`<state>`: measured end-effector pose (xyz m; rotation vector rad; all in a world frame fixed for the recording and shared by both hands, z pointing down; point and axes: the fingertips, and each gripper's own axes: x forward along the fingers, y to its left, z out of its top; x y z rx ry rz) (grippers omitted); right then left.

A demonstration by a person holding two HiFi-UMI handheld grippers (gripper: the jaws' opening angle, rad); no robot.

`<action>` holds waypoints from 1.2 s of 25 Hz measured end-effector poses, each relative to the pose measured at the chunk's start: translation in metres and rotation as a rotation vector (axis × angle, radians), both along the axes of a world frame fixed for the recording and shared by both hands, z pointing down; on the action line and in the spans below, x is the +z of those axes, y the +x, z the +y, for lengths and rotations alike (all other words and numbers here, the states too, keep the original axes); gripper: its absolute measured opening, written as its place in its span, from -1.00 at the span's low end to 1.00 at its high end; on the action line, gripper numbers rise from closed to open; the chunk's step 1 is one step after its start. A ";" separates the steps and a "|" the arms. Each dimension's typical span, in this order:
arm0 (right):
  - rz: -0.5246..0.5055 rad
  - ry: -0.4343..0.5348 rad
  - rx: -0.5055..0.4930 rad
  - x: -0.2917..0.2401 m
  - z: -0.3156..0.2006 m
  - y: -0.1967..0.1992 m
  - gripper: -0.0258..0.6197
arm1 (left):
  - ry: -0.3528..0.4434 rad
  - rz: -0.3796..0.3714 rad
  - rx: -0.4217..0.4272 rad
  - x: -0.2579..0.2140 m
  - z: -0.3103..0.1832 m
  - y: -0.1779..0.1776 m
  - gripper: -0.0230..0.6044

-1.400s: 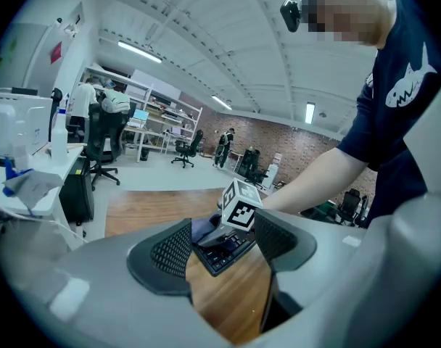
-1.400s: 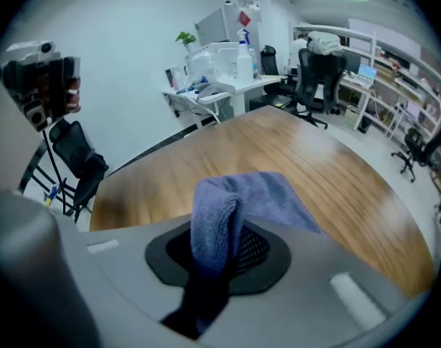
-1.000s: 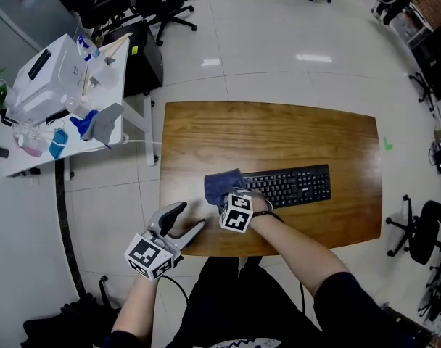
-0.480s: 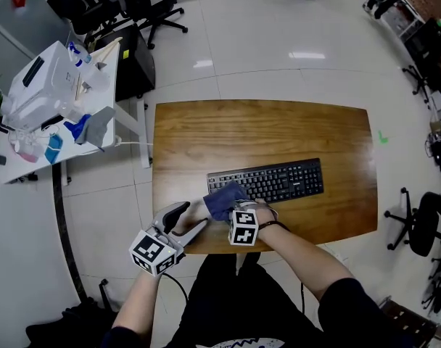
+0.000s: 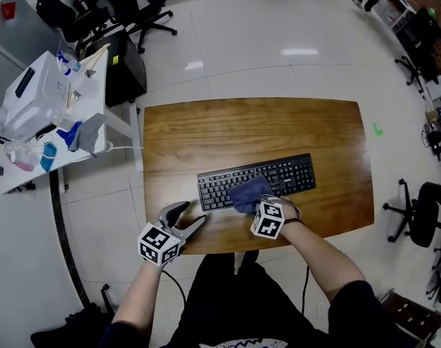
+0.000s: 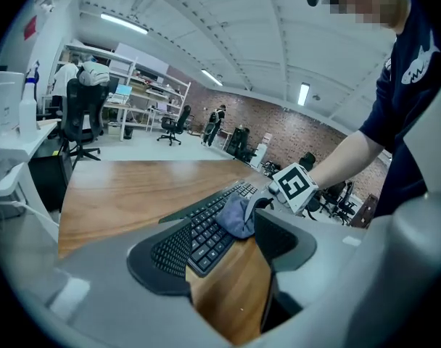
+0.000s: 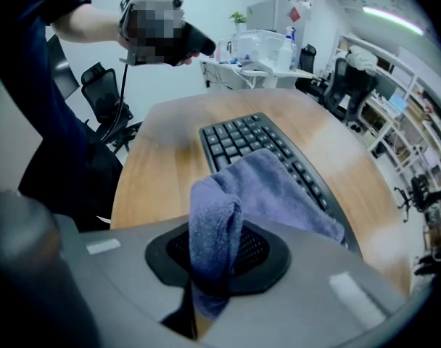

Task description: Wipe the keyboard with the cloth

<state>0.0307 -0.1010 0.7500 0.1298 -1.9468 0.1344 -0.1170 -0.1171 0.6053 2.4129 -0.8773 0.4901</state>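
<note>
desk (image 5: 206, 125) w/ kbd (image 5: 289, 174), tiled floor (image 5: 278, 35)

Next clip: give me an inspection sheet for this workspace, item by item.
Surface: wooden table, bare wood around the job's things.
Job's things: black keyboard lies flat; blue cloth rests on its middle keys.
Clutter: nothing seen on the table.
Grippers: right gripper shut on the cloth; left gripper open, empty, at the table's near edge.
Cables: black cable hangs below the left gripper; white cable runs off the side table.
Surroundings: side table with a white device; office chairs; tiled floor.
</note>
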 end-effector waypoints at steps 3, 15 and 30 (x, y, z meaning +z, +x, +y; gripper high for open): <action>0.008 -0.001 0.076 -0.001 -0.009 0.031 -0.72 | -0.011 0.000 0.008 0.003 -0.001 0.005 -0.10; 0.078 -0.014 0.370 0.003 -0.034 0.163 -0.73 | -0.018 -0.012 0.047 0.006 -0.006 0.028 -0.10; 0.055 0.040 0.757 -0.025 -0.083 0.261 -0.73 | -0.003 -0.003 0.037 -0.004 -0.013 0.031 -0.10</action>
